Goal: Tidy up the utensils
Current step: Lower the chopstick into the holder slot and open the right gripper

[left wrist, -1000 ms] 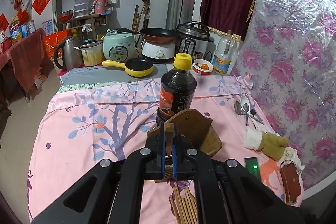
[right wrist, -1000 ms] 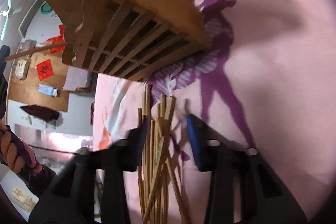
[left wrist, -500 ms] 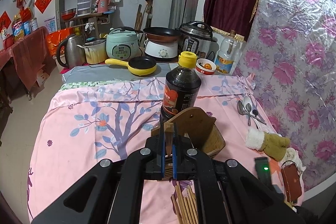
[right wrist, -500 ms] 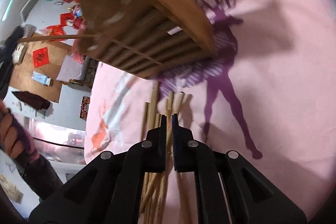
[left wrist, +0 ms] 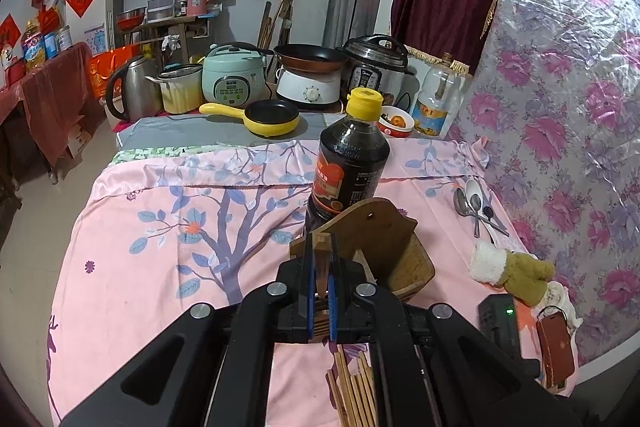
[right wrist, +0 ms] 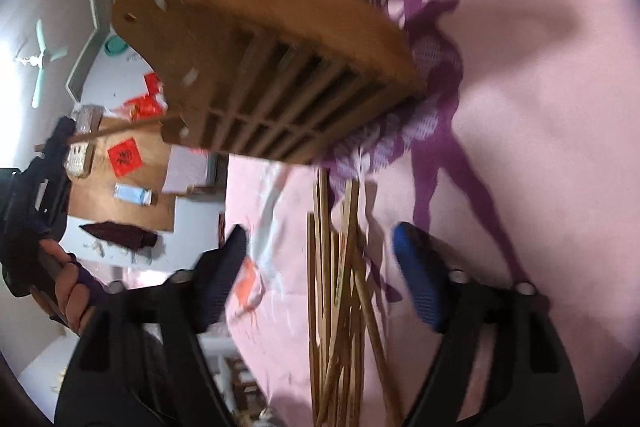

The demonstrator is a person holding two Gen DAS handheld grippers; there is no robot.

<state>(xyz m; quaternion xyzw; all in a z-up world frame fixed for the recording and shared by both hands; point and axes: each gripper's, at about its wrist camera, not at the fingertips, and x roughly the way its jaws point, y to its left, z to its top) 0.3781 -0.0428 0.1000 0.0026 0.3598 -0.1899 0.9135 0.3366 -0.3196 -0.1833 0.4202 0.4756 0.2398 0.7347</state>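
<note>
My left gripper (left wrist: pixel 321 277) is shut on the front rim of a wooden chopstick holder (left wrist: pixel 394 247) that stands on the pink tablecloth in front of a dark sauce bottle (left wrist: pixel 350 163). The holder (right wrist: pixel 256 67) fills the top of the right wrist view, tilted, showing its slatted side. A bundle of wooden chopsticks (right wrist: pixel 340 291) lies on the cloth just below it, also seen in the left wrist view (left wrist: pixel 354 387). My right gripper (right wrist: pixel 320 247) is open, one finger on each side of the bundle's tips, not touching.
Several metal spoons (left wrist: pixel 474 203) lie at the table's right edge. A stuffed toy (left wrist: pixel 512 269), a black device (left wrist: pixel 500 319) and a brown case (left wrist: pixel 554 351) lie at the near right. Cookers, a kettle and a yellow pan (left wrist: pixel 272 117) crowd the far end.
My right gripper was open, shut over the chopstick tips half a second ago, and is now open wide again. The left gripper keeps its hold on the holder, which has barely shifted.
</note>
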